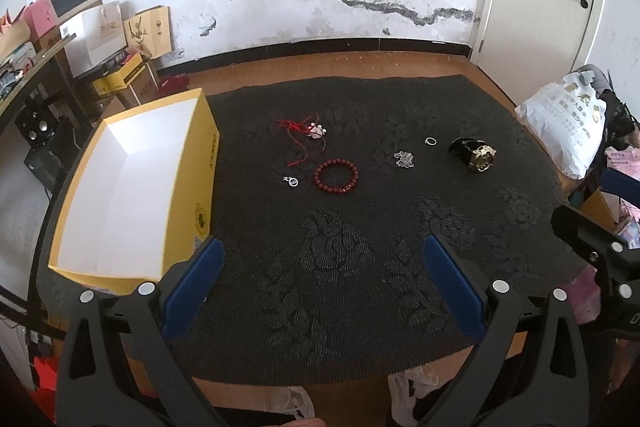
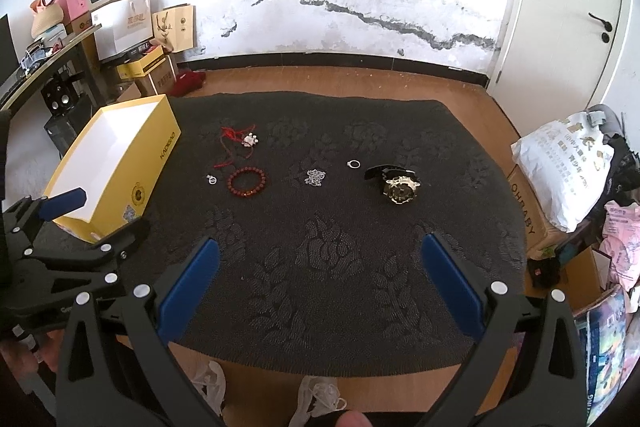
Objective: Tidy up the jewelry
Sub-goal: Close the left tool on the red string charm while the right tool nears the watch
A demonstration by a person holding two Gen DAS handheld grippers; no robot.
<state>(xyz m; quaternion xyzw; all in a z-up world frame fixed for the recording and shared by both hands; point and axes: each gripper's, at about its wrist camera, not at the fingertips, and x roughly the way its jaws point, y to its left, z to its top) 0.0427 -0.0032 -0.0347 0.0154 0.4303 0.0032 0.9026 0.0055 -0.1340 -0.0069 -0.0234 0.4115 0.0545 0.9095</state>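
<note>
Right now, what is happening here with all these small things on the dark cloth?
A person holds two grippers, left and right, both with jaws open and empty, above the dark patterned cloth. The red bead bracelet, small silver ring and gold-faced watch lie untouched. The yellow cardboard box is empty.

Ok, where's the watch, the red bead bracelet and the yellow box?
watch (image 2: pixel 399 189): right wrist view, on its gold face.
red bead bracelet (image 1: pixel 320 173): left wrist view, on the beads at the ring's left side.
yellow box (image 1: pixel 204 163): left wrist view, on its yellow outer side wall.
</note>
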